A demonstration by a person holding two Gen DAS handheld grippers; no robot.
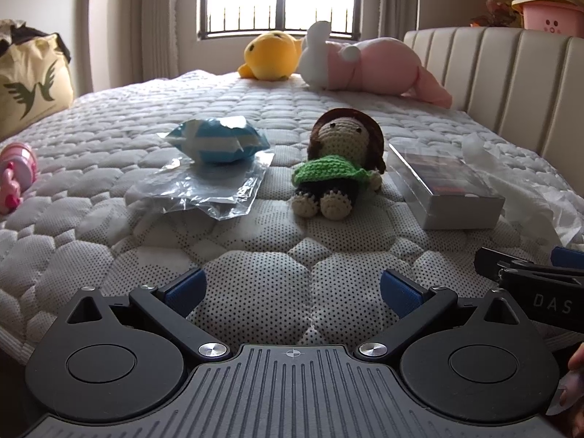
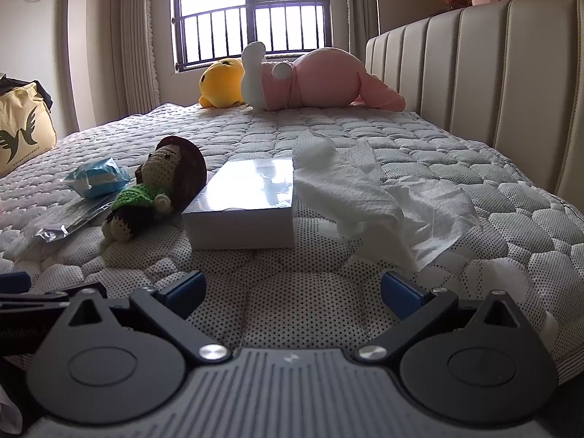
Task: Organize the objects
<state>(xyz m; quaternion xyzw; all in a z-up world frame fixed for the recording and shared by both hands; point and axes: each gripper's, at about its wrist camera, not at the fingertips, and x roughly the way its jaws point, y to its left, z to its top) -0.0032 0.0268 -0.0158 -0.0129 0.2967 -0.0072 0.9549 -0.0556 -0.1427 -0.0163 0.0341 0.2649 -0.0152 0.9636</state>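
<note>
Two views share the crochet doll (image 1: 337, 162) lying mid-bed between a blue packet (image 1: 219, 140) and a grey box (image 1: 447, 186); only the right wrist shows the tissue (image 2: 383, 200) fully. Left gripper (image 1: 292, 288) and right gripper (image 2: 292, 288) fingers gape wide, empty.

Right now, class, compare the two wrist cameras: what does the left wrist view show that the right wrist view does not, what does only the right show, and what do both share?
Only the left wrist view shows the pink toy at the mattress's left edge and a hand at the right border.

Only the right wrist view shows the white tissue fully spread beside the box; the left view catches just its edge.

Both show the crochet doll, blue packet, grey box, yellow plush, pink rabbit plush and each open gripper: left gripper, right gripper.
</note>
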